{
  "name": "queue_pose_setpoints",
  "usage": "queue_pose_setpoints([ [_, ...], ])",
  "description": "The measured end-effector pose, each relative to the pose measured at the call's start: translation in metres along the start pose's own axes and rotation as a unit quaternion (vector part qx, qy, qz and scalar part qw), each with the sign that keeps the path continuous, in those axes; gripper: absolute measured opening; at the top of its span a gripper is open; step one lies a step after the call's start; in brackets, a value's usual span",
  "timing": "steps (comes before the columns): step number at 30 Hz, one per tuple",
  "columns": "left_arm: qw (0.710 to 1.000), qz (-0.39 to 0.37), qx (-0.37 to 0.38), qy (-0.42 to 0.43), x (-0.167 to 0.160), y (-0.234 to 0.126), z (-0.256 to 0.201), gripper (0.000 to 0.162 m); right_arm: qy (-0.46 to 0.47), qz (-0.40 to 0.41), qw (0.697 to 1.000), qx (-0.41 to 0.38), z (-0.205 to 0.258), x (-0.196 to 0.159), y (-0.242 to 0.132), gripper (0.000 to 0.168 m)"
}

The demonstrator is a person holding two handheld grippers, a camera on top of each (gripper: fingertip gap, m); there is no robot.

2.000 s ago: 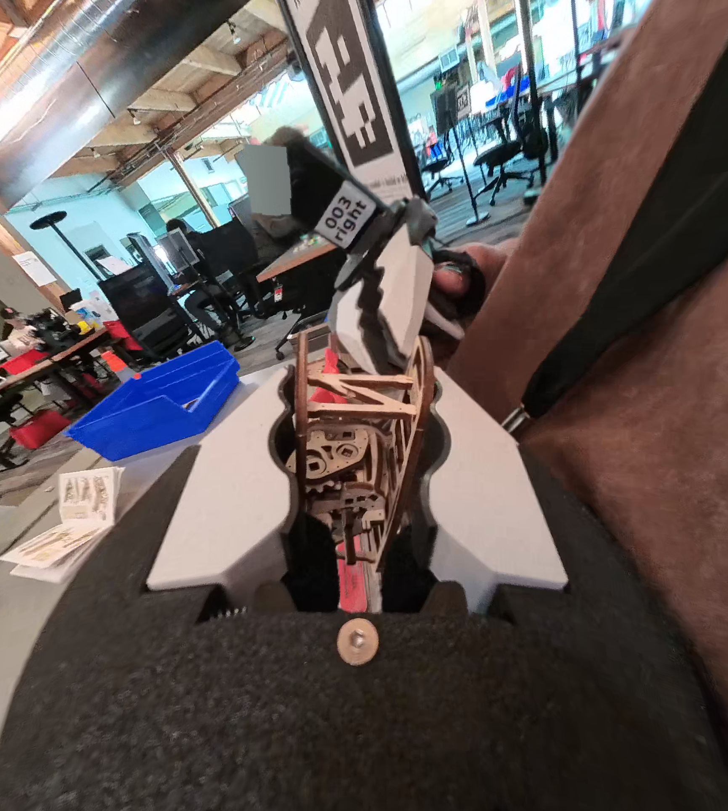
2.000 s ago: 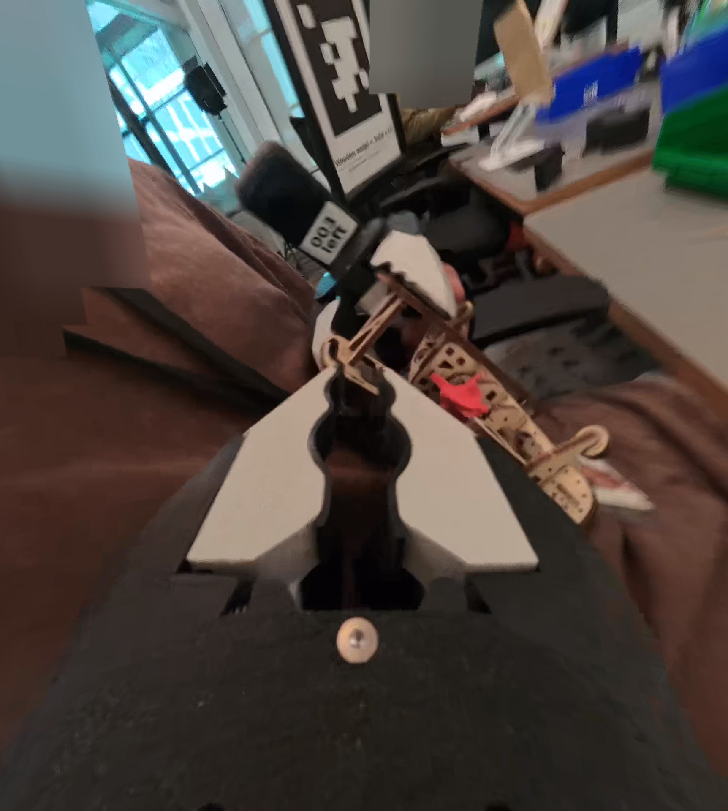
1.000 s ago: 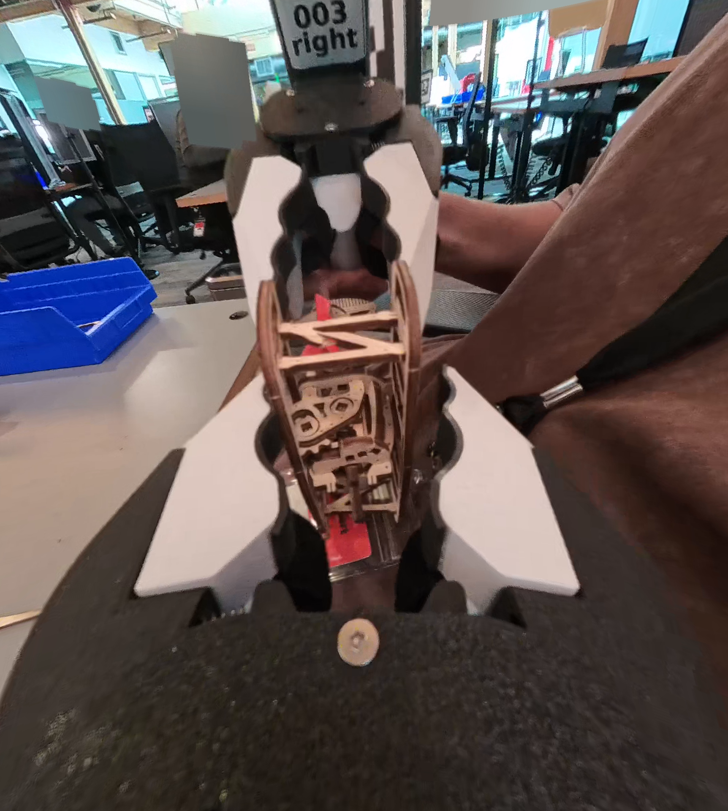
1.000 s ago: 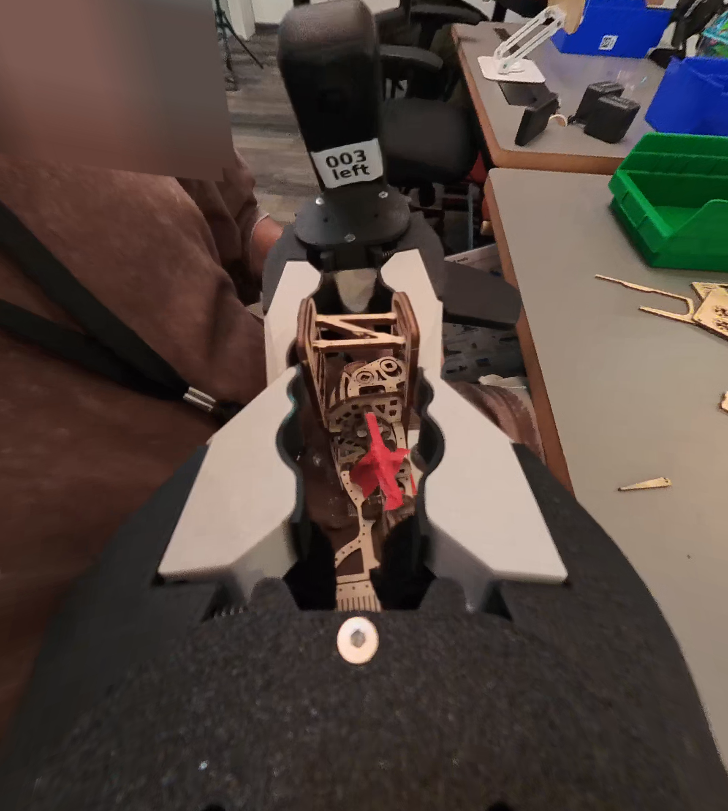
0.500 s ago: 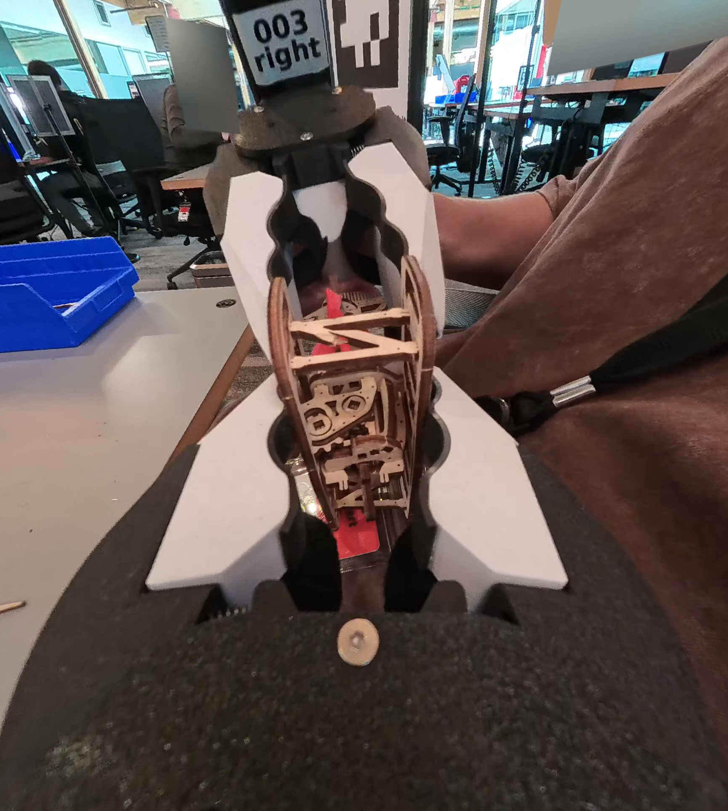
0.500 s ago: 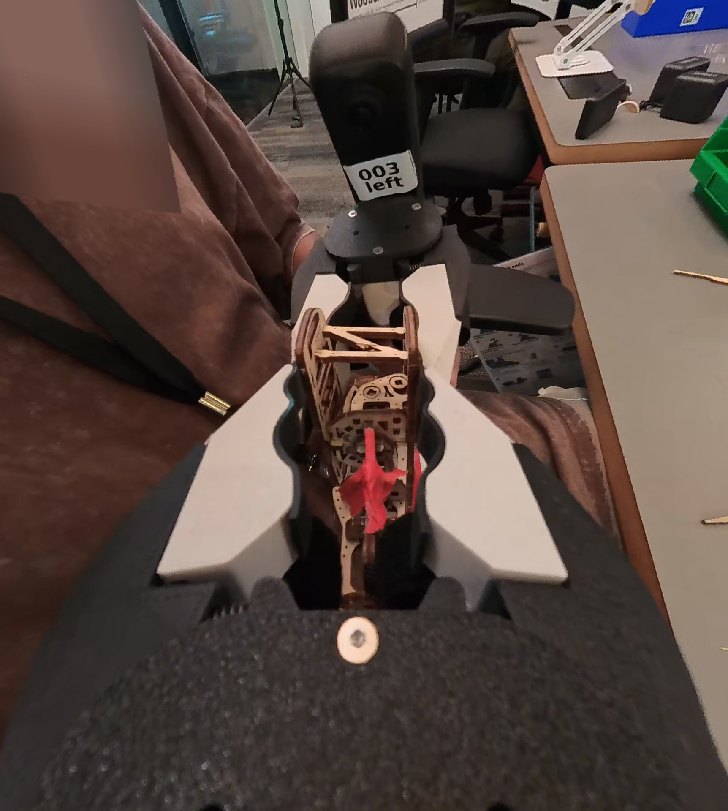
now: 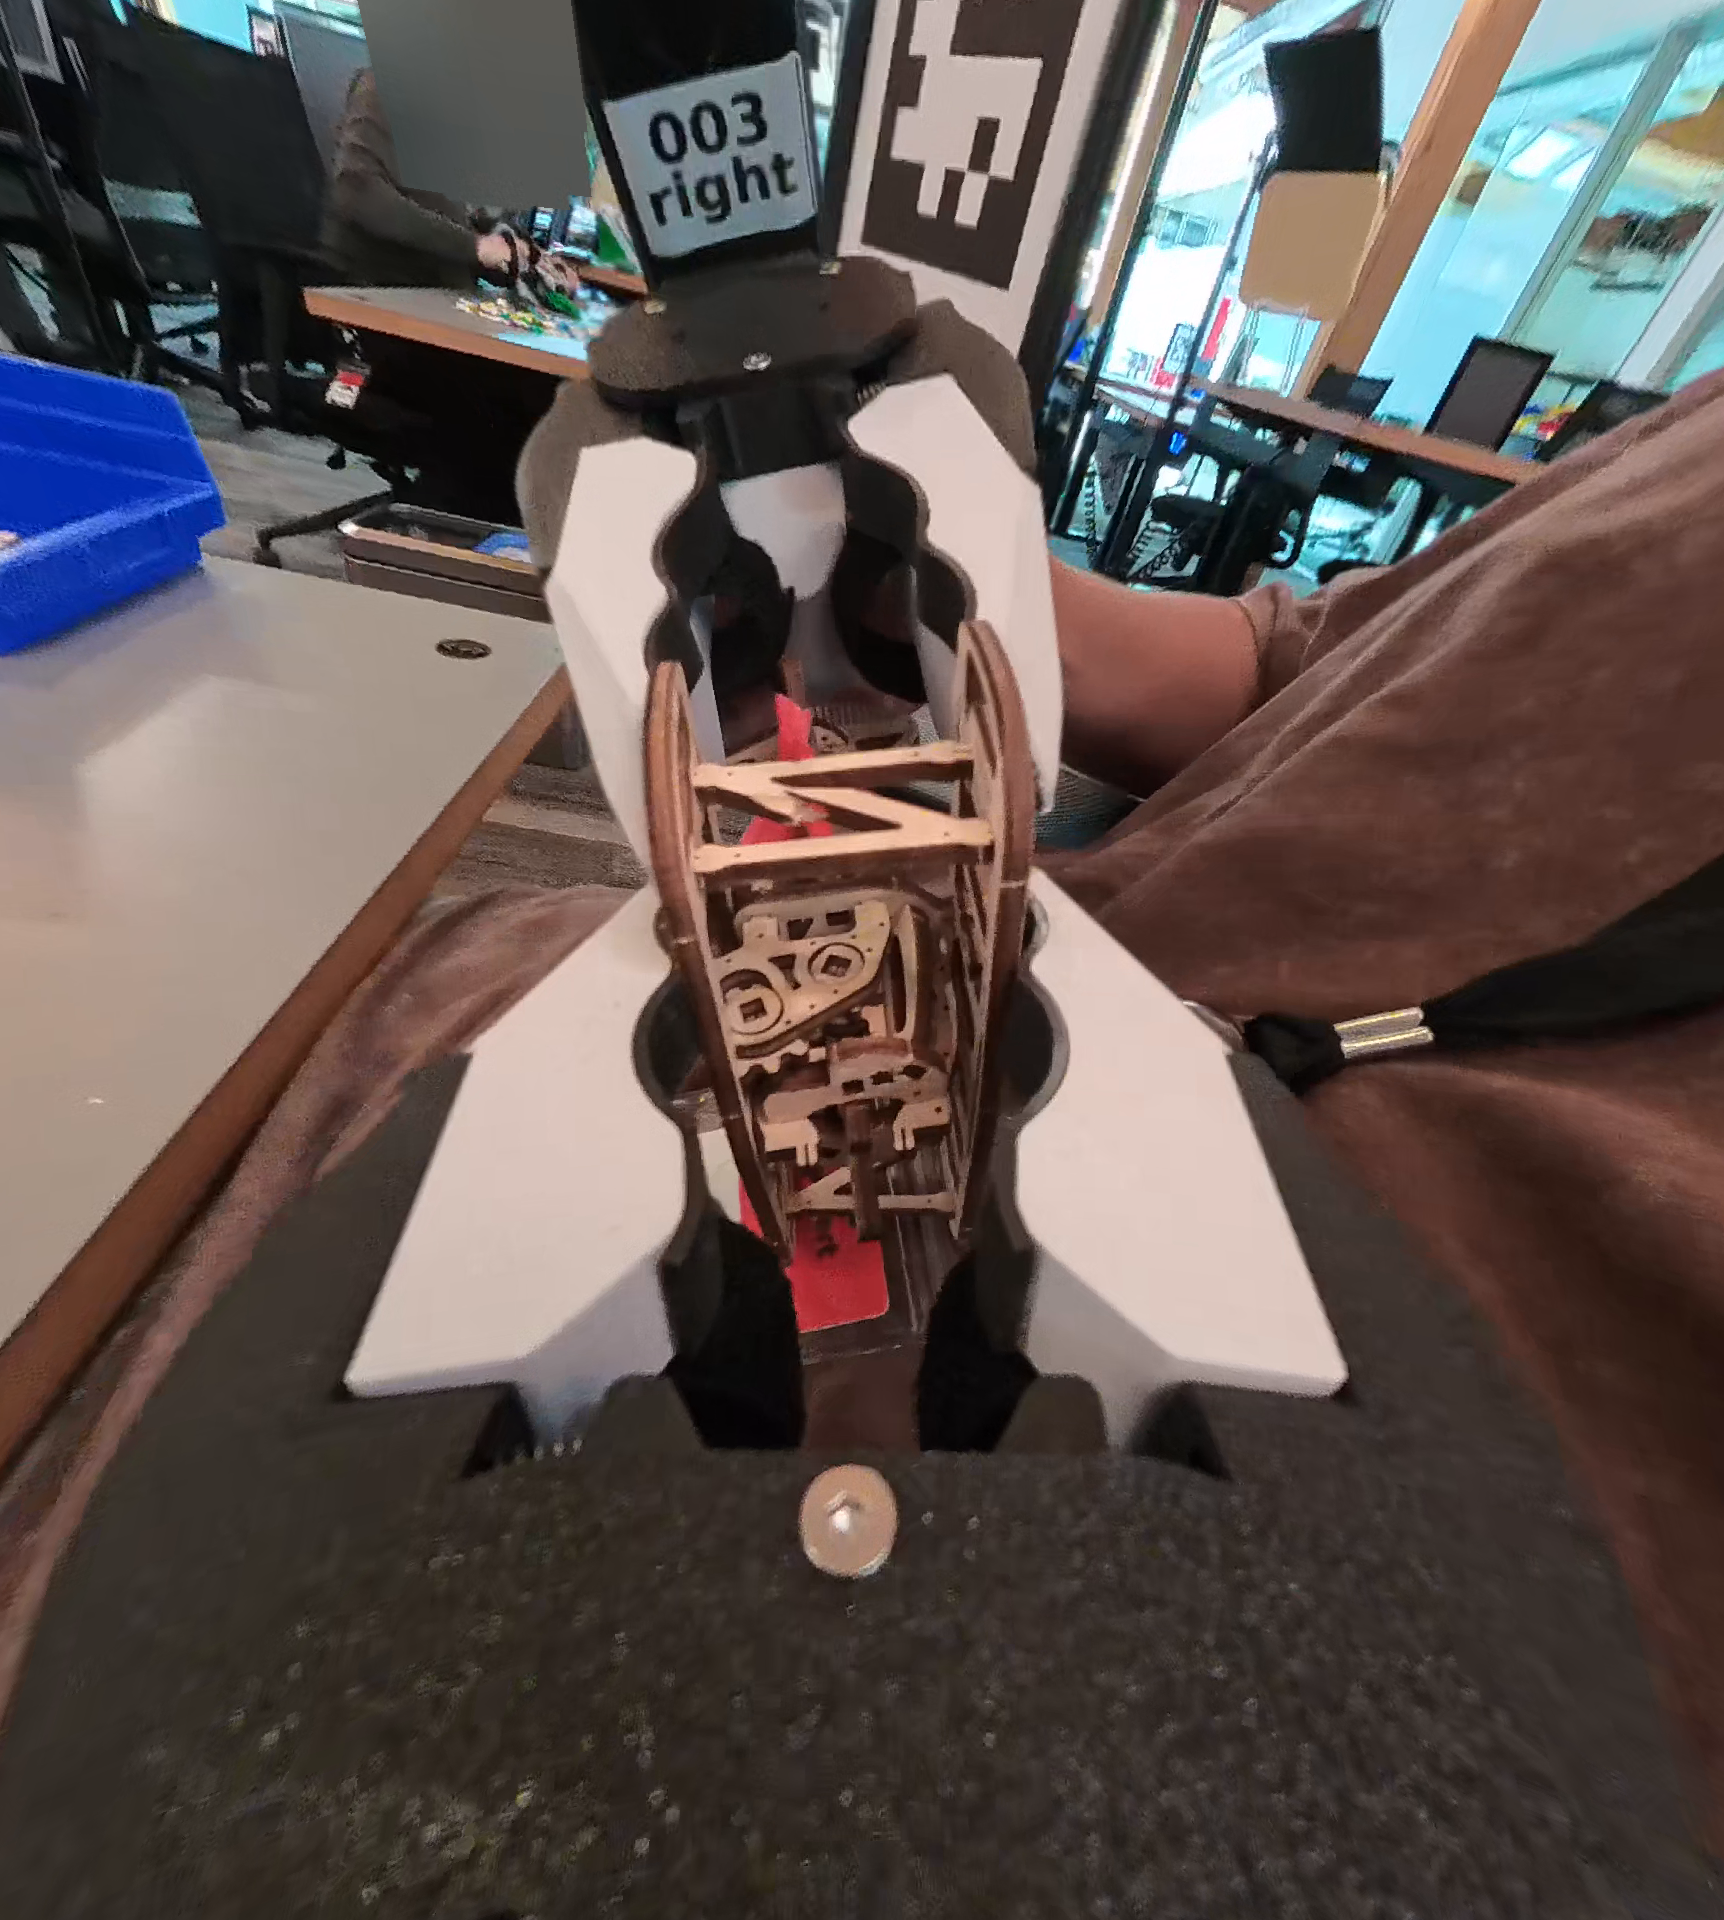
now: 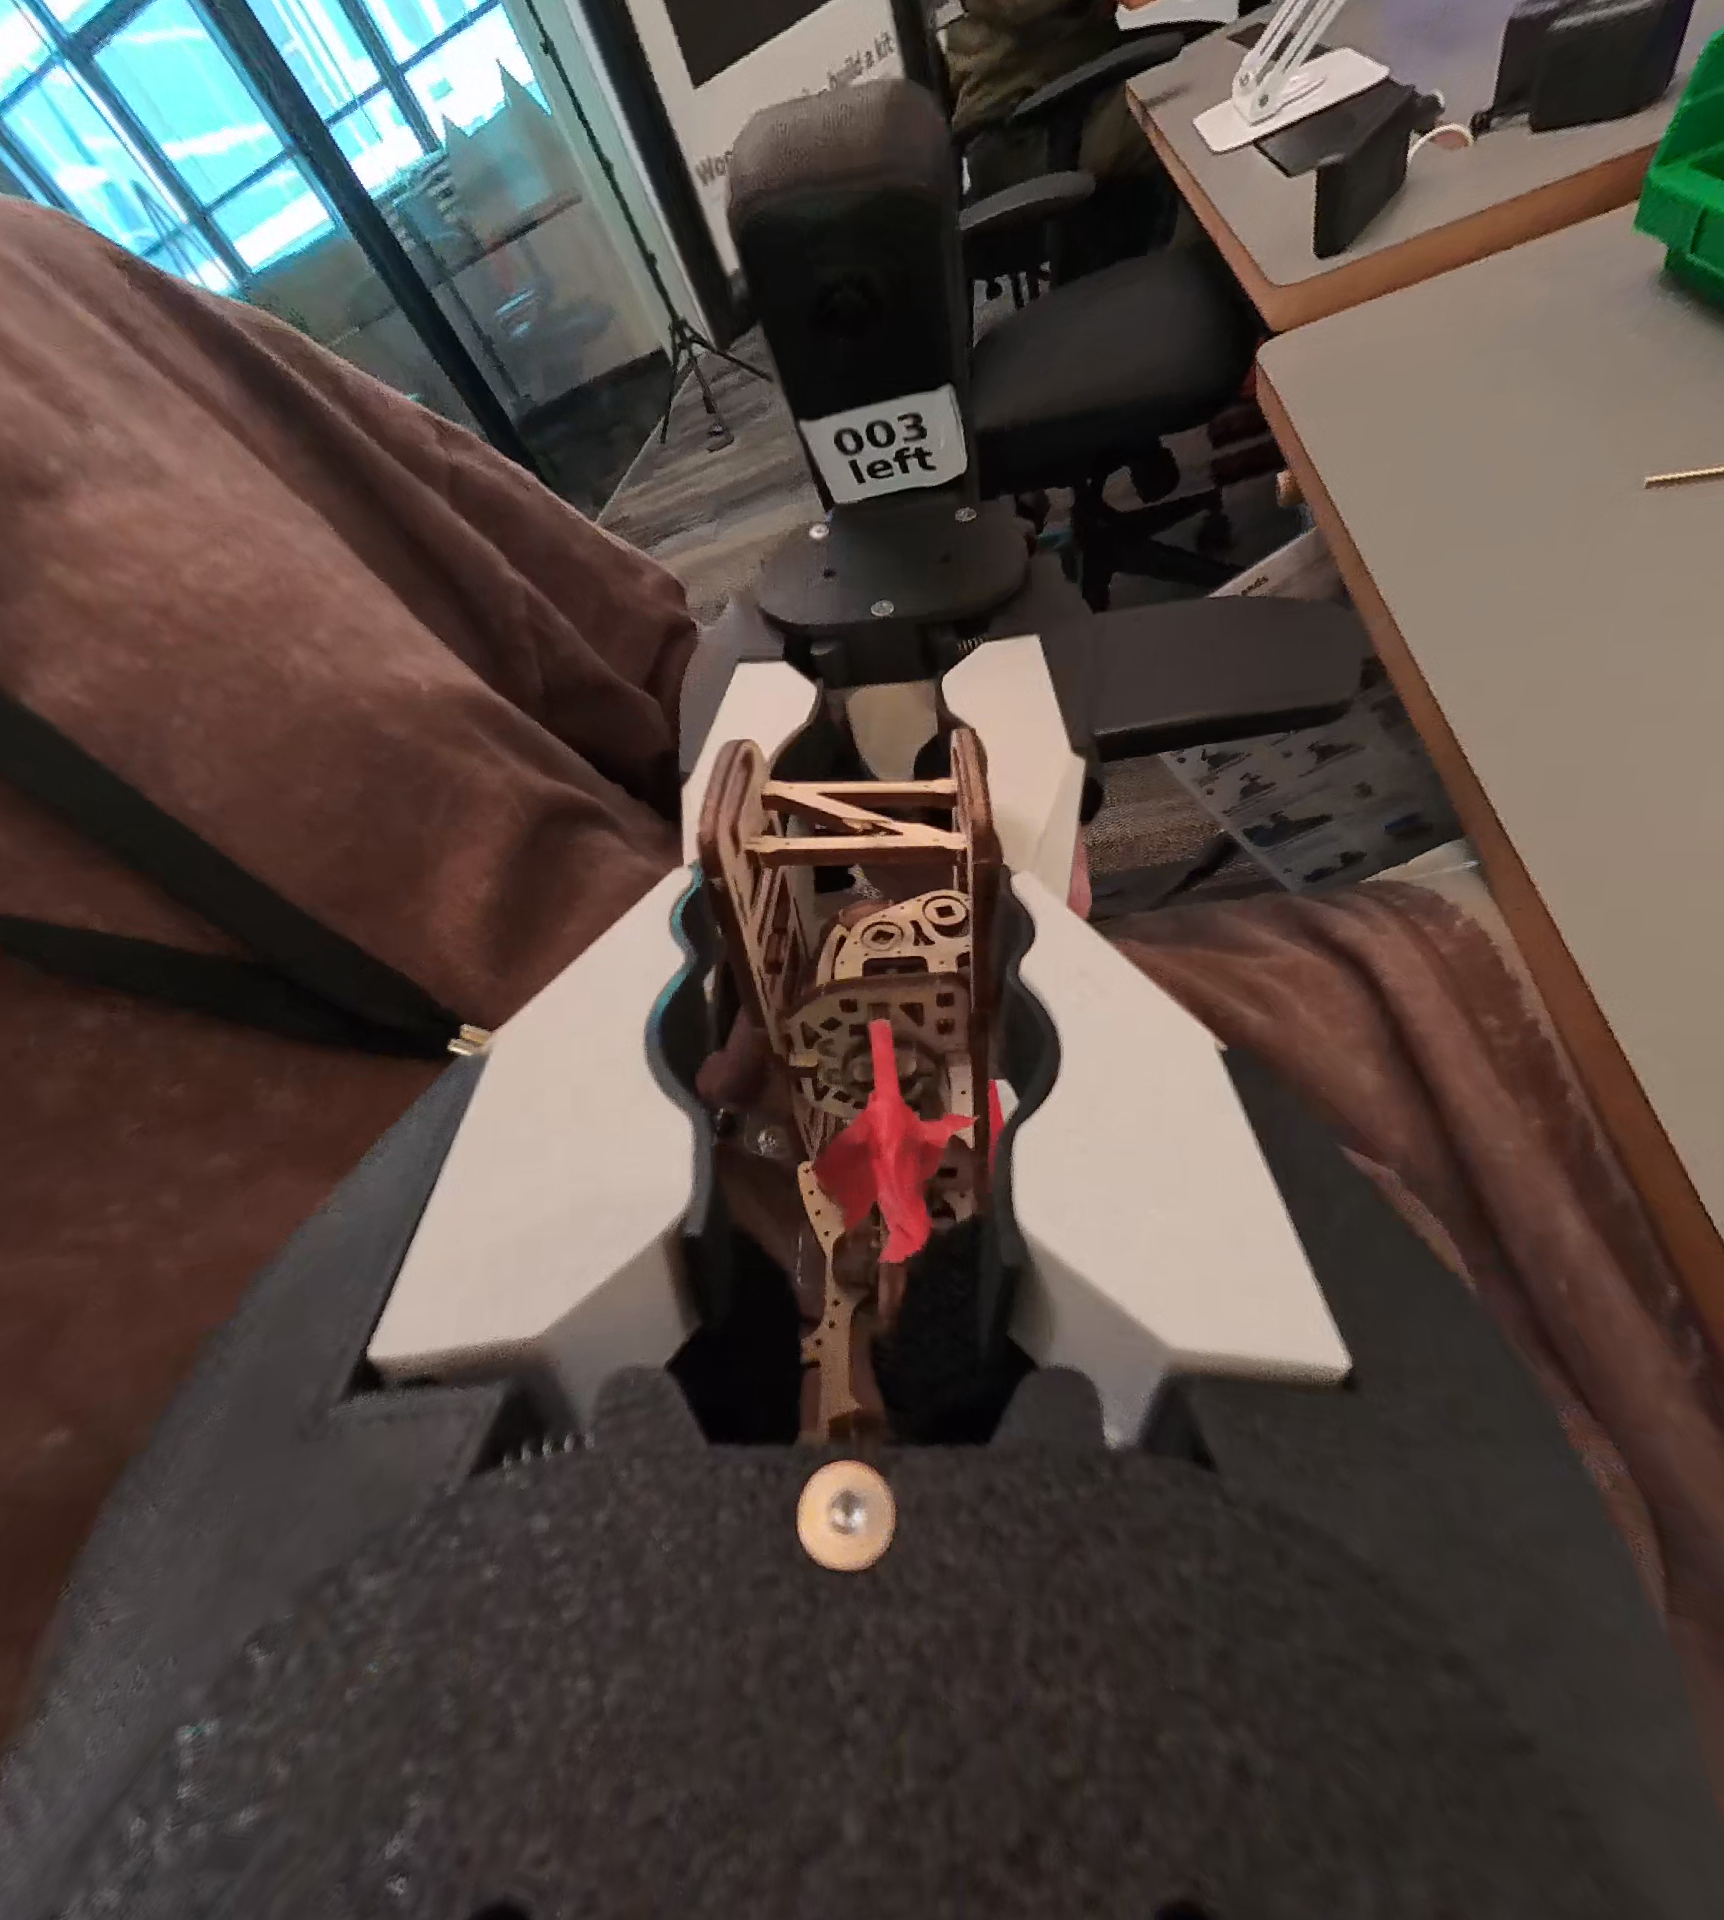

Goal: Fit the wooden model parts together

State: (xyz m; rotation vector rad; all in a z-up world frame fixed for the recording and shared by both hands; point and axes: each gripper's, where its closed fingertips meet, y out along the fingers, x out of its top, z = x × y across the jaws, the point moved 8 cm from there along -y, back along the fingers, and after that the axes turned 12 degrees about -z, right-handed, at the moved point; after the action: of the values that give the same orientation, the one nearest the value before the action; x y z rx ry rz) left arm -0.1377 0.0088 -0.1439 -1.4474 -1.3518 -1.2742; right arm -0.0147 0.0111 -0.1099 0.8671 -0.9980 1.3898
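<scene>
while left gripper (image 7: 842, 1049) jaws are pinching model (image 7: 837, 977), right gripper (image 8: 847, 1049) jaws are clamping opposite end, steadying it off tabletop (image 7: 162, 831).

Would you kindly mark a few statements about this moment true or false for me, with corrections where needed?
1. Both tongs, left and right, grip the wooden model. True.
2. The model rests on the table. False: it is held off the table's edge, over the person's lap.
3. A red piece sits inside the model. True.
4. The bin in the left wrist view is yellow. False: it is blue.
5. The two tongs face each other from opposite ends of the model. True.
</scene>
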Motion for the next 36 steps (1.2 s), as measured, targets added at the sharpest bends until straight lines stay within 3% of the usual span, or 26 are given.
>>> queue_pose_setpoints([
  [4,0.998,-0.038,0.035,-0.023,0.008,-0.018,0.010,0.060,0.020,-0.001,0.999,-0.026,-0.008,0.003,-0.009,0.051],
  [6,0.998,-0.054,0.036,-0.027,0.011,-0.025,0.011,0.048,0.024,0.006,0.999,-0.031,-0.008,0.002,-0.011,0.051],
  [11,0.998,-0.040,0.055,-0.012,0.016,-0.016,0.009,0.063,0.043,0.020,0.998,-0.037,-0.010,0.005,-0.006,0.051],
  [16,0.997,-0.035,0.050,-0.045,0.021,-0.017,0.014,0.049,0.064,0.015,0.998,-0.019,-0.014,0.005,-0.005,0.051],
  [29,0.995,-0.037,0.046,-0.080,0.015,-0.019,0.020,0.049,0.083,0.001,0.996,-0.022,-0.019,-0.001,-0.005,0.048],
  [36,0.997,-0.013,0.029,-0.076,0.031,-0.023,0.022,0.053,0.065,0.028,0.997,-0.030,-0.016,0.005,-0.002,0.047],
])
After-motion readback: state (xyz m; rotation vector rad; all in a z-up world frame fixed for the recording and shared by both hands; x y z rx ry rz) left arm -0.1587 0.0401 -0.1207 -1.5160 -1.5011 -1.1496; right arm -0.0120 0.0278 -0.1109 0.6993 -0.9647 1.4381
